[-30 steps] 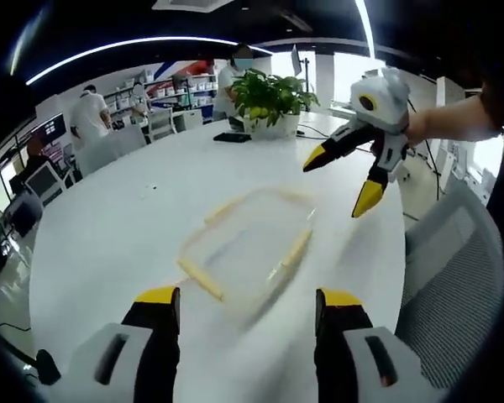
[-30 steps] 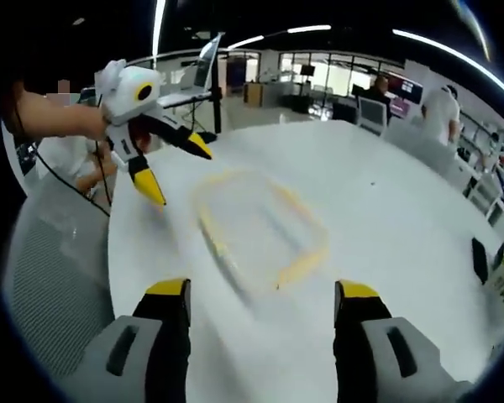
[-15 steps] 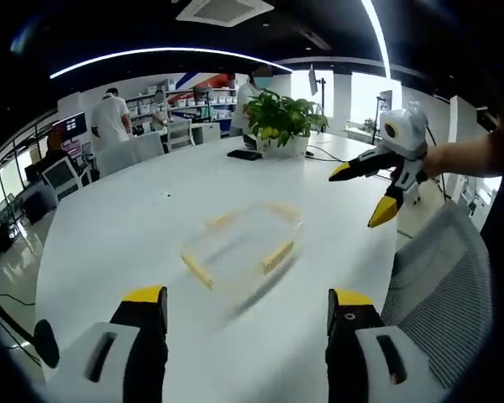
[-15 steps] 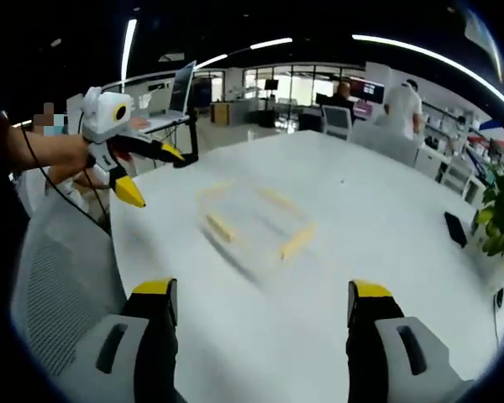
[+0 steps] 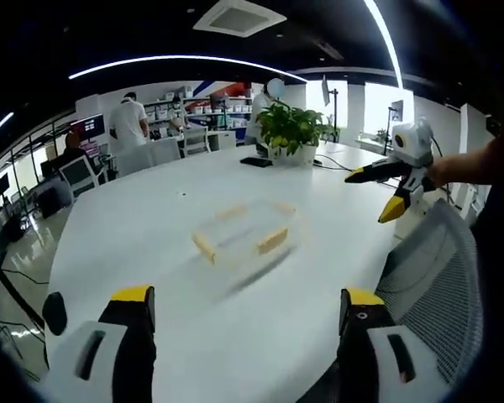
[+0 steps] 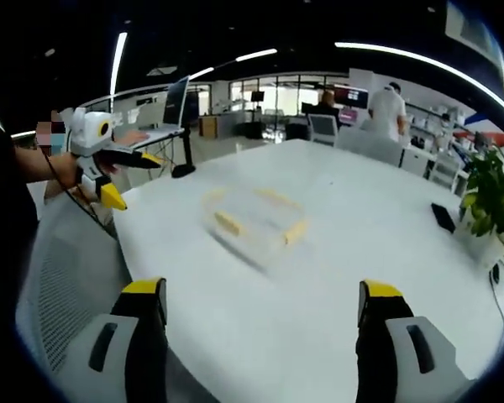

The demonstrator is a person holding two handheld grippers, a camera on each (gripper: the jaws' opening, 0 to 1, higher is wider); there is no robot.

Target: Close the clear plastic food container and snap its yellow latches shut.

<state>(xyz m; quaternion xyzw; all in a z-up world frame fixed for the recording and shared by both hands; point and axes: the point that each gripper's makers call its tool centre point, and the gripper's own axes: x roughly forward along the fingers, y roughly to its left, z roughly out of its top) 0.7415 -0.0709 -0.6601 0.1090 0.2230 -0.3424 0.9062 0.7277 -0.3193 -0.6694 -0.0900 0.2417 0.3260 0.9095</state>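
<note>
Left gripper view, left to right. Office chairs and monitors stand at the far left edge, with people [image 5: 128,124] standing by shelves behind them. The left tongs [image 5: 245,315] rise from the bottom of the view, yellow-tipped jaws set wide apart, nothing between them, above the white counter [image 5: 134,227]. The clear plastic food container [image 5: 244,235] sits on the counter near its middle, well apart from the left tongs. Yellow latches [image 5: 271,241] show on its near sides; the container is blurred, so whether the lid is fully seated and the latches snapped down I cannot tell. Beyond it a dark phone-like slab [image 5: 257,162] lies flat, just beside a potted plant [image 5: 291,130] in a white pot. At right, the right tongs [image 5: 380,191] are held in a hand over the counter's edge, jaws spread, gripping nothing. A grey mesh chair [image 5: 428,285] stands below them.

Right gripper view, left to right. The left tongs [image 6: 131,179] are held in a hand at the left, above the counter's edge [image 6: 143,252], jaws apart and empty. A laptop on a stand [image 6: 178,109] is behind them. The right tongs [image 6: 260,302] rise from the bottom, jaws wide, holding nothing. The container [image 6: 256,220] rests mid-counter, ahead of them and clear of both tongs. Farther right lie the dark slab [image 6: 443,217] and the plant [image 6: 491,197].
</note>
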